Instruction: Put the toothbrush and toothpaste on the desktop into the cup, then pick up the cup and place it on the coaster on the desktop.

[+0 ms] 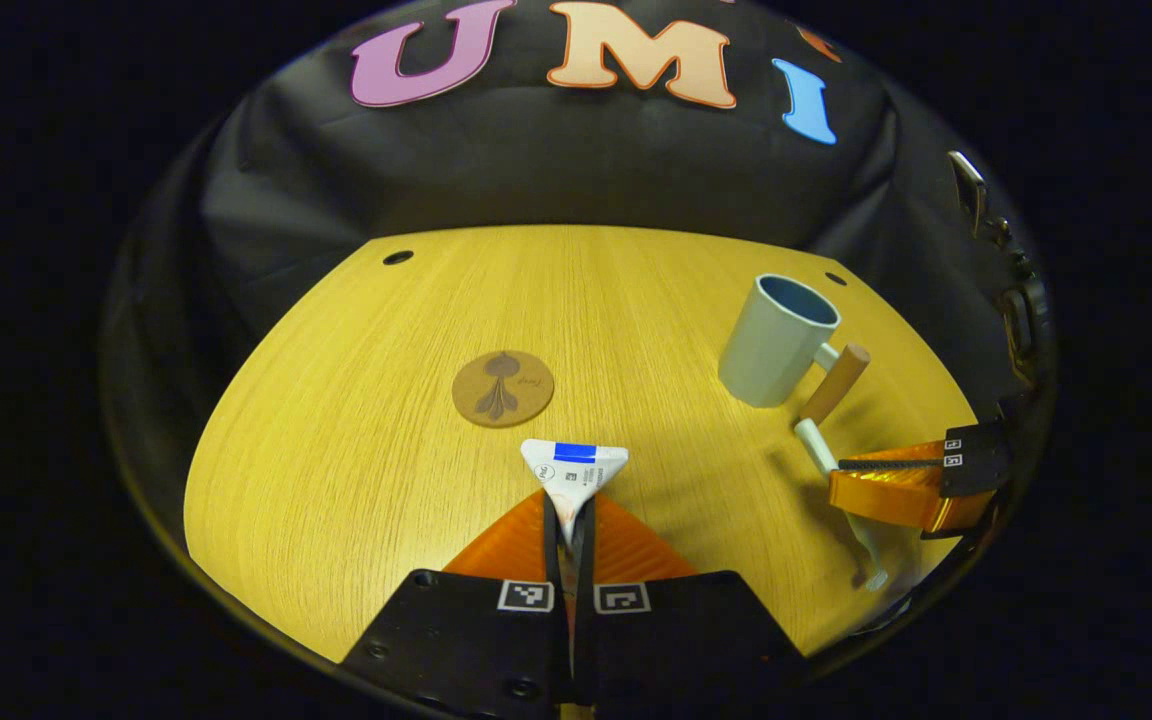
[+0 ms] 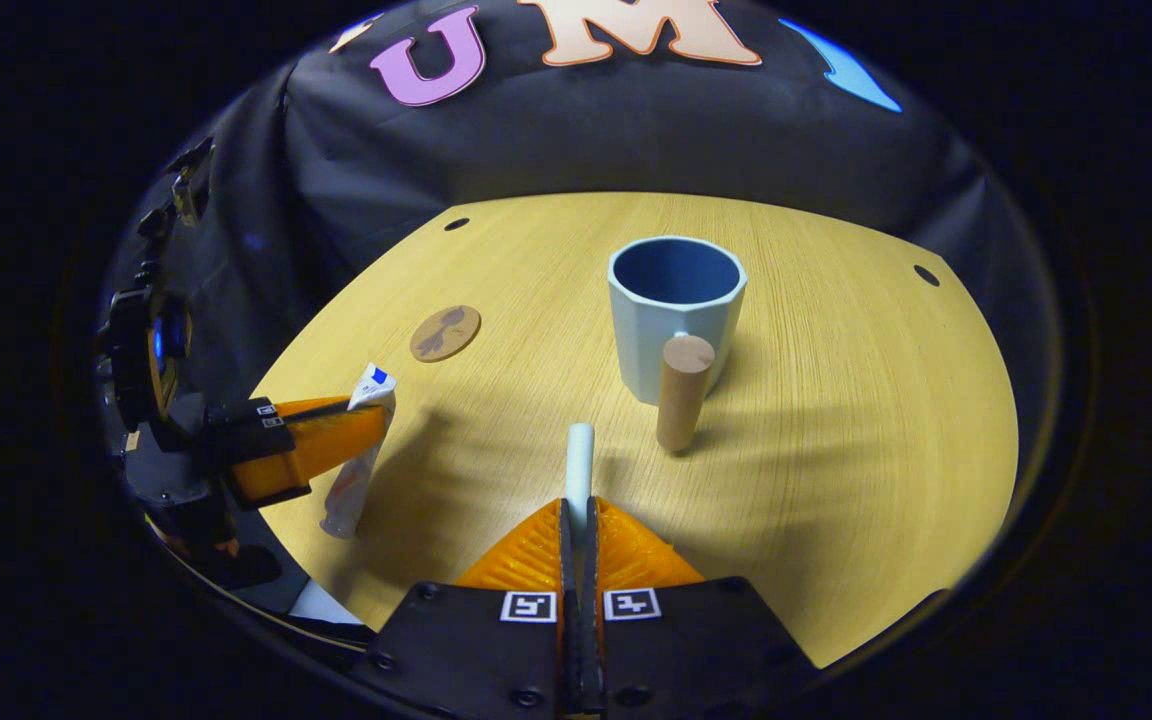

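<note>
Left gripper view: jaws clamped on toothpaste (image 1: 573, 476), right jaws on toothbrush (image 2: 579, 462) beside cup (image 2: 675, 305), coaster (image 1: 502, 388) apart.

Two fisheye cameras ride low over one wooden desktop (image 1: 356, 440), both facing the black cloth wall.

The left gripper view looks forward along its own left gripper (image 1: 570, 520) at bottom centre, with the coaster (image 1: 502, 388) near mid-frame, the cup (image 1: 774, 340) at upper right and the right gripper (image 1: 921, 480) at the right edge. The right gripper view sits closer to the cup (image 2: 674, 310), now centred, with the coaster (image 2: 445, 332) to its left and the left gripper (image 2: 336, 425) at the left edge.
</note>
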